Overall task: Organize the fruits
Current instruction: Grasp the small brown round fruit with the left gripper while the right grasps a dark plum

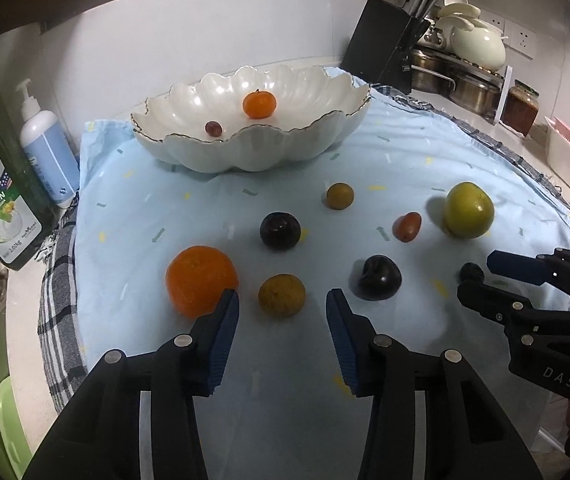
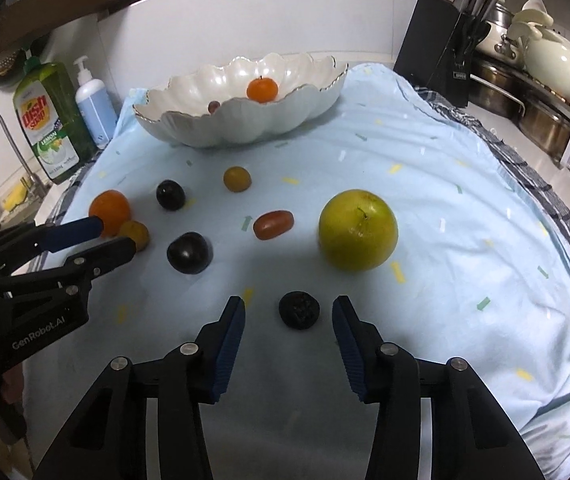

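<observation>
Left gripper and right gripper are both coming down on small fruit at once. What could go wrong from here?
1. The left gripper brackets a small brownish-yellow fruit close beside the large orange; its finger could nudge the orange.
2. The right gripper straddles a small dark wrinkled fruit, pads not touching; it may slip or squash.
3. Round fruit could roll on the blue cloth.

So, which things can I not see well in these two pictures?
- Grape, right wrist view: mostly hidden behind the bowl rim.
- Small brownish fruit, right wrist view: partly covered by a finger of the left gripper.
- Jar, left wrist view: contents too blurred to tell.
</observation>
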### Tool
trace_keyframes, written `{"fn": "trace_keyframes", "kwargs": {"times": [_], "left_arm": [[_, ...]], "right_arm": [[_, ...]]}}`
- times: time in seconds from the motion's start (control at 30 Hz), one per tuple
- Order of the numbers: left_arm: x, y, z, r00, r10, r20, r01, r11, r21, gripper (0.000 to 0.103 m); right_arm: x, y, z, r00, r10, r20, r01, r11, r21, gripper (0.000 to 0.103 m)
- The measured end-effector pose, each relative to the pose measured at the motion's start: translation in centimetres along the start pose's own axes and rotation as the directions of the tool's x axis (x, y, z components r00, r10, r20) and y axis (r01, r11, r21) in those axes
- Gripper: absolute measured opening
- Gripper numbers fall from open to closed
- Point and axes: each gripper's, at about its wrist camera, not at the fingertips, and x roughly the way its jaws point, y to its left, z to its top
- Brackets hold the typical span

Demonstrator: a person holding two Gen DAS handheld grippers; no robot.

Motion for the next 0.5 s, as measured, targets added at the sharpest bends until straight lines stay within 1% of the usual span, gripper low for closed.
{"fn": "trace_keyframes", "kwargs": {"times": [0.1, 0.23, 0.37, 0.5], "left_arm": [[0.5, 0.2, 0.1, 1.0, 0.001, -0.005, -0.001, 1.0, -0.001, 0.045], [1.0, 0.1, 0.3, 1.0, -0.013, -0.014, 0.013, 1.0, -0.006, 0.042], [1.6, 0.2, 0.3, 0.999, -0.032, -0.032, 0.032, 0.999, -0.011, 0.033], [1.7, 0.2, 0.3, 0.999, -0.021, -0.026, 0.021, 1.0, -0.003, 0.027]], "right_arm": [[0.5, -0.1, 0.1, 1.0, -0.003, -0.009, 0.003, 1.0, -0.001, 0.041], [1.0, -0.3, 0.2, 1.0, -0.006, -0.02, 0.006, 1.0, 0.005, 0.037], [1.1, -0.3, 0.3, 1.0, -0.026, -0.015, 0.026, 1.0, -0.005, 0.03], [1.1, -0.3, 0.2, 0.999, -0.039, -0.011, 0.039, 0.999, -0.011, 0.025]]}}
